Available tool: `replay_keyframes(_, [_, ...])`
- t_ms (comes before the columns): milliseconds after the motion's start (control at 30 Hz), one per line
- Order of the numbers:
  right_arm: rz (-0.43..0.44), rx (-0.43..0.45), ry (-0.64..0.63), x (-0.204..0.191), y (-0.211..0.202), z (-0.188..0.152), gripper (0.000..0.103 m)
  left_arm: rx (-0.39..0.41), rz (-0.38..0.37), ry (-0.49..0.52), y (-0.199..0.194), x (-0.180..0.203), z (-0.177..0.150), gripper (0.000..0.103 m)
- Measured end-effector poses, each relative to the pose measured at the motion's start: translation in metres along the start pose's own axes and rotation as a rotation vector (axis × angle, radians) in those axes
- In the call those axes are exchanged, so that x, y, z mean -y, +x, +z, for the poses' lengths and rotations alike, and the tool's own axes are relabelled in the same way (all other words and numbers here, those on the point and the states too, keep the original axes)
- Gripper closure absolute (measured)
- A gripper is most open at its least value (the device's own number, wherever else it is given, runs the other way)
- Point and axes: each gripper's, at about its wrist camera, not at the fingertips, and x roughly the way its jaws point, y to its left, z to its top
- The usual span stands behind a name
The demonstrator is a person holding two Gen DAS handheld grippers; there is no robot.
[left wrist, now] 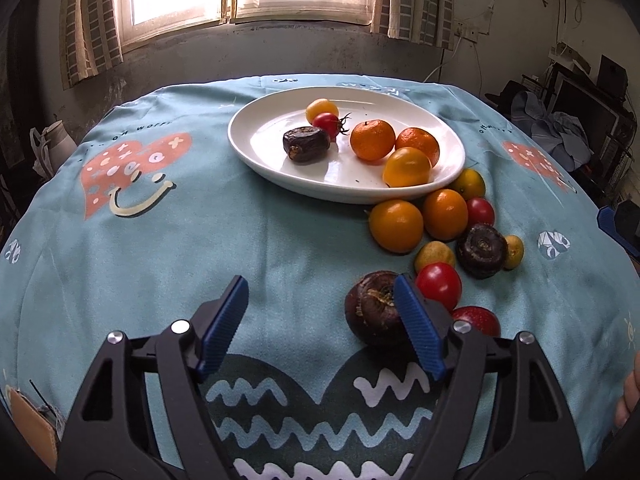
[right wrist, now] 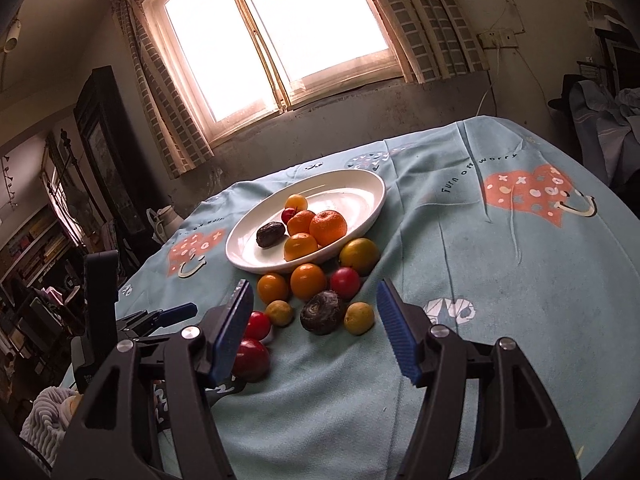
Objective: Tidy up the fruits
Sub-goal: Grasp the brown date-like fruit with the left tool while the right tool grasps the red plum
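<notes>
A white oval plate (left wrist: 260, 148) (right wrist: 360, 188) on the blue tablecloth holds several fruits: oranges (left wrist: 372, 140), a yellow tomato (left wrist: 407, 167), a red tomato and a dark chestnut (left wrist: 306, 144). A pile of loose fruits lies on the cloth right of and nearer than the plate: oranges (left wrist: 396, 226) (right wrist: 308, 281), red tomatoes (left wrist: 439, 285), small yellow fruits, a dark chestnut (left wrist: 481, 250) (right wrist: 322, 312). My left gripper (left wrist: 320, 312) is open and empty; another dark chestnut (left wrist: 372, 308) lies just inside its right finger. My right gripper (right wrist: 314, 320) is open and empty, just short of the pile.
The left gripper's blue finger and body (right wrist: 100, 300) show at the left of the right wrist view. A red plum (right wrist: 250, 360) lies behind my right gripper's left finger. The wall and window stand behind the table's far edge. Shelves and clutter stand at both sides.
</notes>
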Motion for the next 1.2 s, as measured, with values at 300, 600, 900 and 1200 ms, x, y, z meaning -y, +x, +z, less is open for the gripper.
replay_keyframes(300, [0.0, 0.006, 0.002, 0.001, -0.001, 0.001, 0.039, -0.011, 0.044, -0.068, -0.002, -0.03, -0.001, 0.026])
replay_keyframes(600, [-0.001, 0.003, -0.006, 0.0, -0.001, 0.001, 0.039, 0.068, 0.029, 0.04, -0.019, -0.002, -0.002, 0.026])
replay_keyframes(900, [0.0, -0.002, -0.009, -0.001, 0.0, -0.001, 0.039, 0.025, 0.022, 0.156, -0.014, 0.025, -0.01, 0.025])
replay_keyframes(1200, [0.003, 0.002, -0.009, -0.002, -0.001, -0.001, 0.039, -0.009, 0.07, 0.034, -0.003, -0.011, -0.004, 0.027])
